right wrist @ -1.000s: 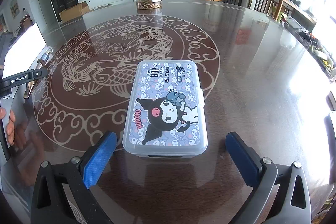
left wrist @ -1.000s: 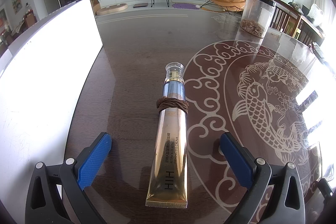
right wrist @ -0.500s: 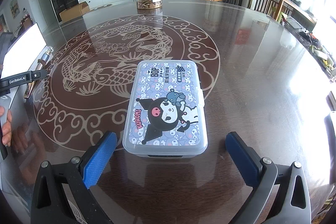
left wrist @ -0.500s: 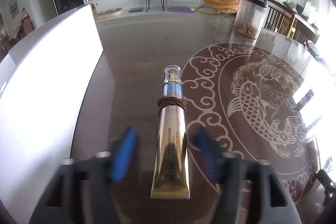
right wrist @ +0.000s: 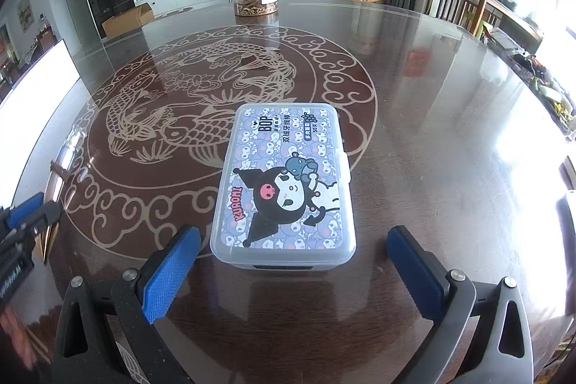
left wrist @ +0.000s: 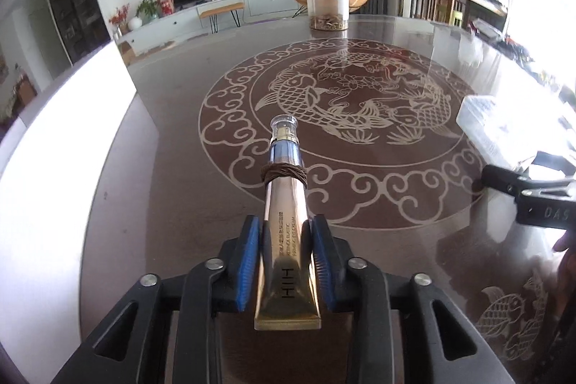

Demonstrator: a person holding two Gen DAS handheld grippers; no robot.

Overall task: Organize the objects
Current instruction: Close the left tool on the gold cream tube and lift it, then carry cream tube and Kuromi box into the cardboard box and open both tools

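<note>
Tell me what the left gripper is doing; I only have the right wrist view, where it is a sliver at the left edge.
Observer: The left gripper is shut on the gold tube, its blue pads pressing the tube's lower half, after a slight reopening of its jaws.
Operator: Anything on that tube?
Observer: A brown hair tie is wound around it just below the blue collar, and the clear cap points away from the gripper.
Operator: Does its view show my gripper?
Observer: Only part: a black piece of the right gripper at the right edge, beside the clear plastic box.
</note>
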